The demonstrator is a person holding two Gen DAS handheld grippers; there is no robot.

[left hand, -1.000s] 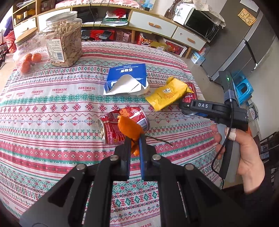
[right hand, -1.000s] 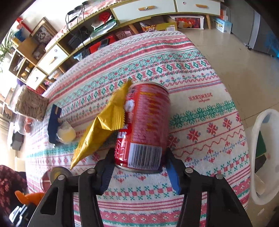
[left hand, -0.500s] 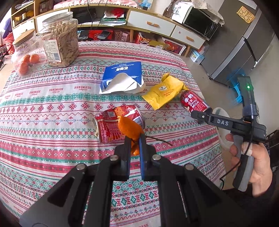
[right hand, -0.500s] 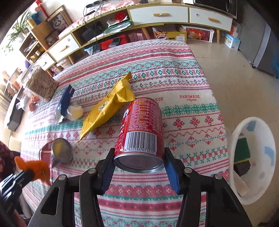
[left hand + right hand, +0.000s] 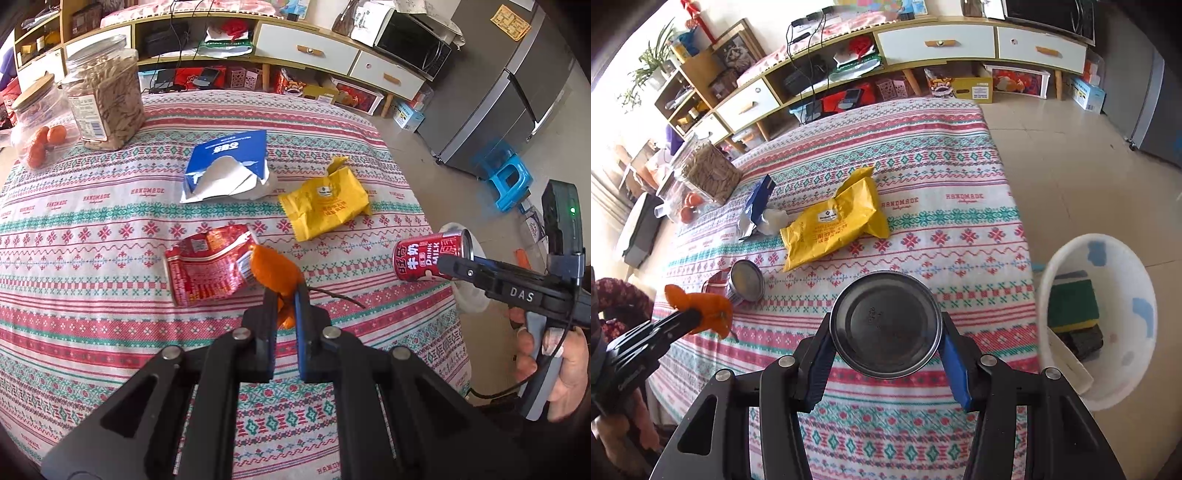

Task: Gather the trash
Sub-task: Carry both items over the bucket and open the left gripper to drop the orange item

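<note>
Firmly in right gripper (image 5: 886,363): can (image 5: 885,324)

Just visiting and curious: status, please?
Left gripper shut on peel. Right gripper shut on can, beside bin. Crushed can, wrapper left. Nothing blocking.

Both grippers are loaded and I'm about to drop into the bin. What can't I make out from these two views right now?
- White bin: its bottom in the right wrist view, hidden by its near wall; in the left wrist view the right gripper and red can cover most of it.
- Can's open end: faces away in the right wrist view.
- Orange peel: its lower part, hidden by the left gripper fingers.
- Crushed can: largely hidden by the peel in the right wrist view.
</note>
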